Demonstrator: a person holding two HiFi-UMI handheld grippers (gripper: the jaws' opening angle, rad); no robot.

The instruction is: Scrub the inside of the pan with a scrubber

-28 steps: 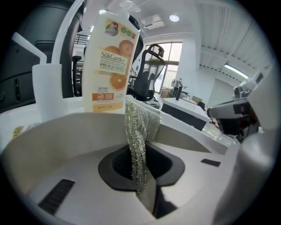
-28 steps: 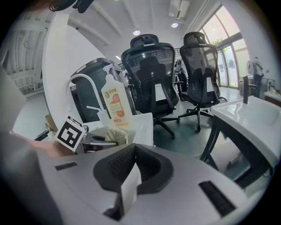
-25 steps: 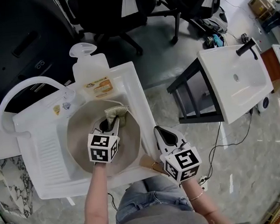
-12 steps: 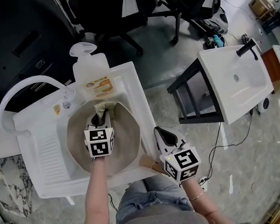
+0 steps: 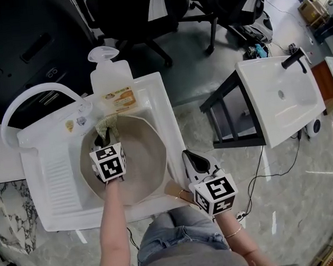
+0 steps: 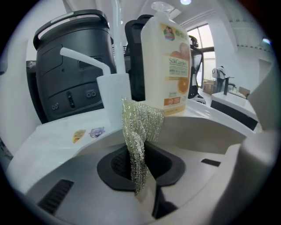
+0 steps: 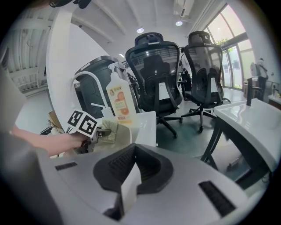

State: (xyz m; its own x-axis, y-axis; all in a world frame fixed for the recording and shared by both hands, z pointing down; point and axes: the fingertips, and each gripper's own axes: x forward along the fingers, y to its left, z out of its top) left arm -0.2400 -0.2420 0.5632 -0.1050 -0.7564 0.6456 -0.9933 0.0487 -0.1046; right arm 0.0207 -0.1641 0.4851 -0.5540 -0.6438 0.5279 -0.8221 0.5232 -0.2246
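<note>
- The left claw [image 6: 142, 188] is clamped tight on the scrubber [image 6: 139, 132], a glittery mesh cloth standing up out of its jaws.
- The scrubber sits at the far left wall of the pan [image 5: 144, 160].
- The pan rests in the white sink [image 5: 49, 179], with a soap bottle [image 5: 111, 76] just behind it.
- The right claw [image 7: 131, 186] is closed on nothing, beside the sink's near right corner.
</note>
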